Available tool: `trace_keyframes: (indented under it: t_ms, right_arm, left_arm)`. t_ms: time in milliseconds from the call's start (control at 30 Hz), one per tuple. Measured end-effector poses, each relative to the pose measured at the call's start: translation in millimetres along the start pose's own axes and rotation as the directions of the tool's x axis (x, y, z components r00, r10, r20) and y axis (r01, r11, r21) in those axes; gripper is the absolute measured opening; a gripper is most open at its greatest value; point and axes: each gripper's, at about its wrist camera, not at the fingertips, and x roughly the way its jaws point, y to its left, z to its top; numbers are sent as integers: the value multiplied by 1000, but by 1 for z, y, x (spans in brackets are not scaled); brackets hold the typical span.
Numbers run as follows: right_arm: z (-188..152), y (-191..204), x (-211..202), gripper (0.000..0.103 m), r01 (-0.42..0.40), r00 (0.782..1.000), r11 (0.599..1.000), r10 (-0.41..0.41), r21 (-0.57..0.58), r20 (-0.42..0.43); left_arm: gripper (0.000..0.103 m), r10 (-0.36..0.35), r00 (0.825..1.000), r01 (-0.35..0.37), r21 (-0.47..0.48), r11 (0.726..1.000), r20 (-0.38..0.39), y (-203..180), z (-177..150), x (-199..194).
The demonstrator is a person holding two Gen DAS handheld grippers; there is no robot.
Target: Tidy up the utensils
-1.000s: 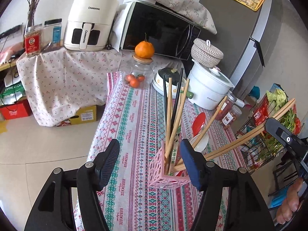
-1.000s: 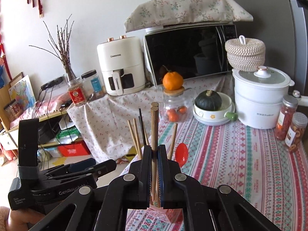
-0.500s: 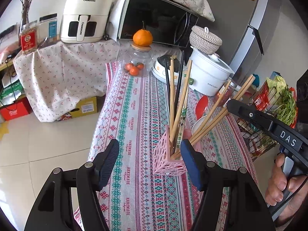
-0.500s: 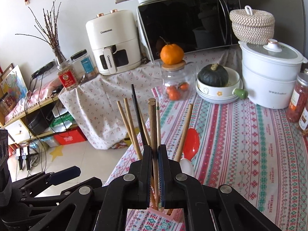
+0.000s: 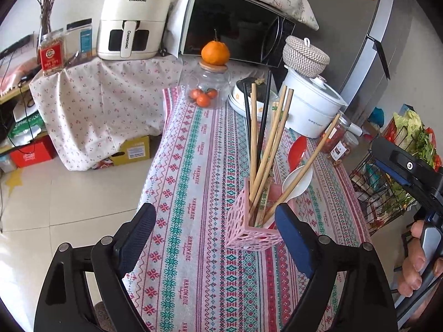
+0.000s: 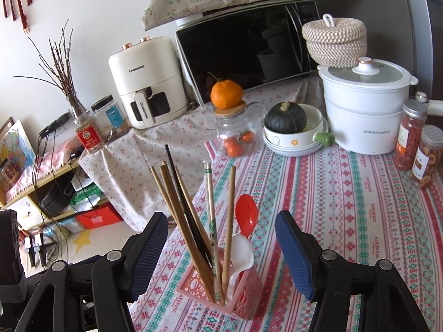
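Chopsticks (image 6: 193,221), wooden and black, stand bundled in a pink lattice holder (image 6: 243,301) with a white spoon (image 6: 241,251) and a red spoon (image 6: 246,215) on the patterned tablecloth (image 6: 346,207). The right gripper (image 6: 221,246) has just been opening; its jaws stand spread on either side of the holder, pressing nothing. The left gripper (image 5: 214,227) has also been widening, empty, one finger just beside the holder.

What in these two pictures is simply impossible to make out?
- Bottom of the pink holder, both views: its walls hide the utensil tips.
- Red spoon: handle behind the white spoon in the right view; mostly behind chopsticks in the left.
- Wrapped chopsticks' print: too small.
- Right gripper, left view: cut off by the right edge.
- Microwave interior: dark glass, reflections only.
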Motion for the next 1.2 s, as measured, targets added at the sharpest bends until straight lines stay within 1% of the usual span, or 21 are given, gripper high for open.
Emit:
trace_keyframes:
  t_ms: [33,133,167,200,333,400,467,600,733,867,933,1067,1200]
  right_arm:
    - [-1,-1,-4,83,19,1000,1000,-19,-6,3]
    - [-7,-8,-18,93,91,996,995,-91,-27,15]
    - [-8,-10,-22,101,122,992,992,-122,-36,18]
    - [-11,-12,-27,103,149,989,988,-148,-42,29]
    - [-20,-19,-49,103,243,970,966,-239,-87,55]
    - [-24,-23,-58,103,284,959,952,-280,-110,49]
    - [-29,-27,-66,103,312,950,942,-311,-119,34]
    - [-39,-38,-83,103,336,941,936,-339,-106,-7]
    - [-49,-46,-100,103,383,921,918,-387,-106,-27]
    - [-57,-51,-118,103,432,900,897,-435,-92,-16]
    - [-59,-54,-126,103,448,893,891,-449,-78,-6]
    - [-60,-57,-137,103,458,889,887,-458,-59,16]
    - [-58,-56,-139,103,467,884,882,-466,-63,31]
  left_arm:
    - [92,7,1000,-7,-1,1000,-1,-1,-1,-1]
    - [100,44,999,-44,1,999,0,-5,-4,-5]
    - [103,49,999,-49,4,999,10,-7,-6,-8]
    - [103,52,998,-52,11,999,20,-10,-7,-10]
    - [103,108,994,-109,75,991,14,-26,-16,-18]
    - [103,123,992,-124,100,987,23,-35,-21,-24]
    - [103,112,993,-115,121,986,31,-45,-27,-32]
    - [103,84,995,-92,155,984,53,-67,-38,-51]
    - [103,73,994,-86,173,981,78,-85,-45,-67]
    - [103,64,992,-83,183,980,108,-100,-51,-81]
    - [103,57,992,-78,186,979,115,-106,-54,-86]
    - [103,43,992,-66,194,979,119,-115,-57,-91]
    - [103,35,992,-60,203,977,123,-122,-59,-92]
